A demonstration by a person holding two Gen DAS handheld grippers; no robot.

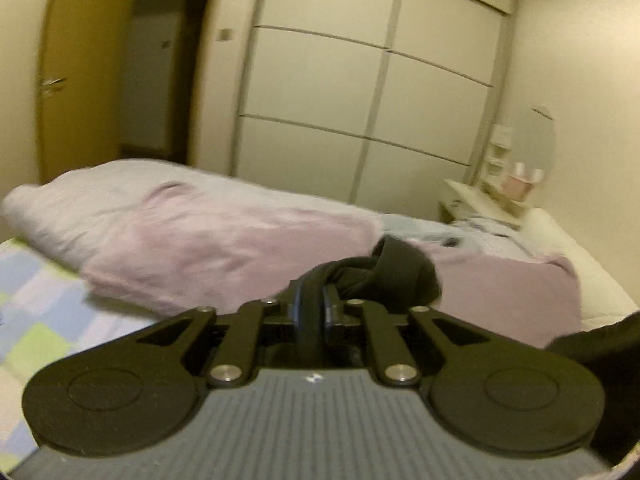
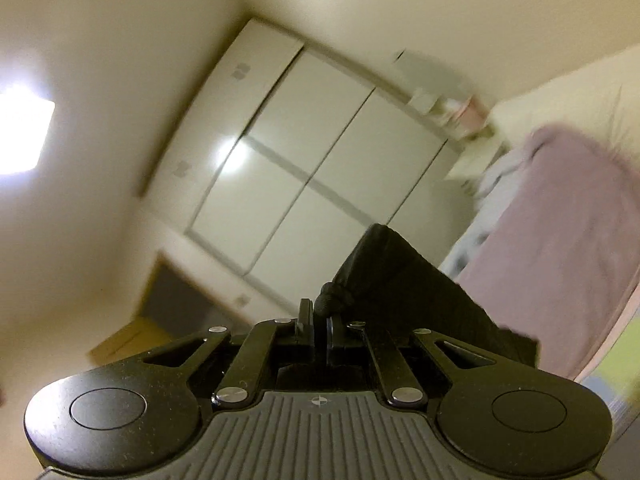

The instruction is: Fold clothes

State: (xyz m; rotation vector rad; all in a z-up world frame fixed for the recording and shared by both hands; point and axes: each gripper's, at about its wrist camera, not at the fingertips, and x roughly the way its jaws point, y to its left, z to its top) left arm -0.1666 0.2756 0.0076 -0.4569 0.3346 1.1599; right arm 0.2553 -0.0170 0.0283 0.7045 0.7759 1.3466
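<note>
Cream cupboard doors [image 1: 360, 92] fill the wall behind the bed [image 1: 44, 308], and both cameras look out across the room rather than down, which suits a garment lifted clear of the mattress to be shaken out. A pink blanket [image 1: 224, 248] lies rumpled over the bed, with a checked sheet showing at the near corner. Beside the bed's far end stands a small table [image 1: 480, 200] with pale jars, too blurred to name.

The black garment [image 2: 404, 280] hangs in the air between the two claws, not on the bed. The right gripper [image 2: 319, 320] is pinched tight on one bunched corner of it. The left gripper [image 1: 310, 308] stands a little apart with a thick wad of the same cloth wedged between its pads, so it appears gripped there too. Held at two points, the cloth can likely be stretched flat before it is laid down.
</note>
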